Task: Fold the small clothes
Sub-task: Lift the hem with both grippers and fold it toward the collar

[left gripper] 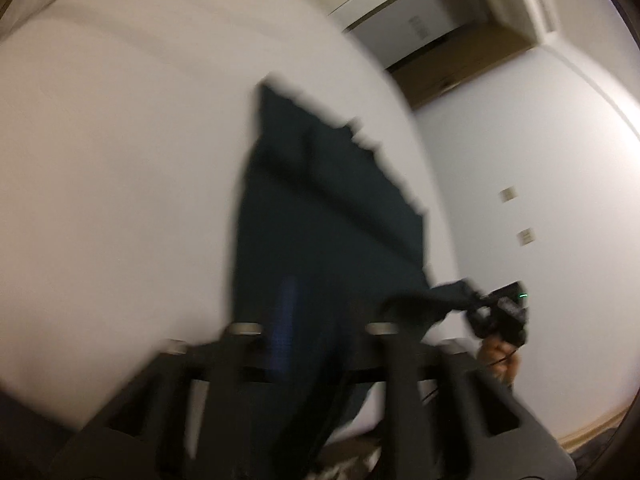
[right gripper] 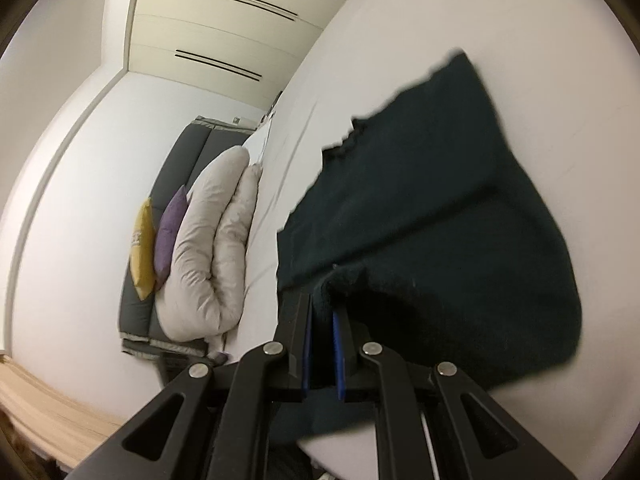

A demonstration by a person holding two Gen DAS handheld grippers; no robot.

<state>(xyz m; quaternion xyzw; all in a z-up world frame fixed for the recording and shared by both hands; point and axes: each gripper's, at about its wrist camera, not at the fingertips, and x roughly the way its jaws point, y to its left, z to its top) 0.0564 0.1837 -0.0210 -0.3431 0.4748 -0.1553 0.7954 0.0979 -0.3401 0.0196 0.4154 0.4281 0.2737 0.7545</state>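
A dark teal garment [left gripper: 320, 220] lies spread on the white bed [left gripper: 120, 160], its near edge lifted. My left gripper [left gripper: 320, 316] is at that edge, blurred. Its jaws stand wide apart, one blue pad [left gripper: 286, 320] shows, and the cloth hangs loosely between the fingers. To the right, my right gripper [left gripper: 496, 312], held by a hand, pinches a corner of the garment. In the right wrist view the garment [right gripper: 440, 220] bunches up at my right gripper [right gripper: 322, 308], whose blue pads are close together on the cloth edge.
A wall with two sockets [left gripper: 508, 194] and a doorway [left gripper: 440, 40] lie beyond the bed's right side. On the other side are a grey sofa with a white duvet [right gripper: 208, 240], a yellow cushion [right gripper: 142, 248], a purple cushion [right gripper: 170, 232] and a wardrobe [right gripper: 224, 20].
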